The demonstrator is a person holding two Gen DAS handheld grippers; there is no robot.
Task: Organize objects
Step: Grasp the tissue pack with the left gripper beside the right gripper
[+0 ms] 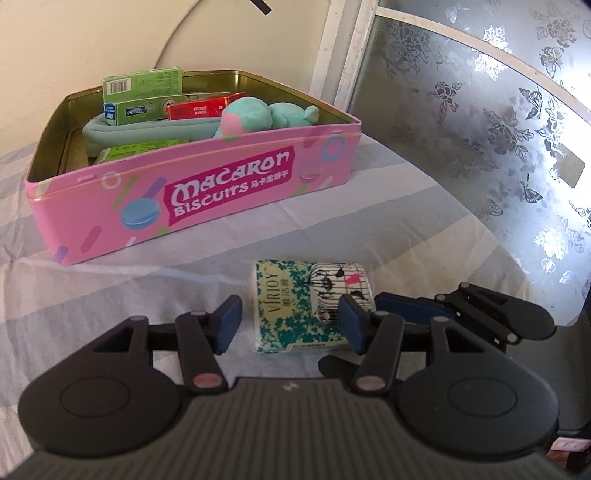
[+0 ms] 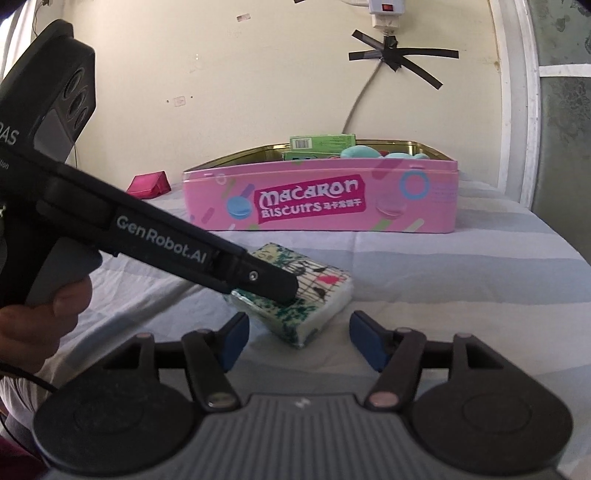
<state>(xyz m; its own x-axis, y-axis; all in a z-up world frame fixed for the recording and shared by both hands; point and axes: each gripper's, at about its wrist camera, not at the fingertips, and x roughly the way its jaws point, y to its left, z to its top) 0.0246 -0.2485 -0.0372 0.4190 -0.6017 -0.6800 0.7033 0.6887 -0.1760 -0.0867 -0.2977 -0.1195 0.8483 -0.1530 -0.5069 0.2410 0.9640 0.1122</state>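
Teal-patterned tissue pack (image 1: pixel 295 291) lies lower centre between the released left gripper's (image 1: pixel 290 321) pads, right gripper (image 2: pixel 301 338) likewise released, below the pink tin (image 1: pixel 92 218).

We read this as a home, likely a bedroom. The surface is a bed or table covered in a pale striped sheet (image 2: pixel 461 236), soft and wrinkled. Cream painted wall (image 2: pixel 221 92) behind, scuffed, with a white cable (image 2: pixel 360 98) fixed by black tape strips (image 2: pixel 402 57) and a white plug adapter (image 2: pixel 386 13) up top. To the right, a white-framed door or window (image 1: pixel 354 55) with frosted floral and butterfly film (image 1: pixel 480 122). Household clutter: a pink Macaron Biscuits tin (image 2: pixel 321 203) holding small boxes and a plush toy (image 1: pixel 258 114), a tissue pack (image 1: pixel 303 306), a pink pouch (image 2: pixel 147 183).
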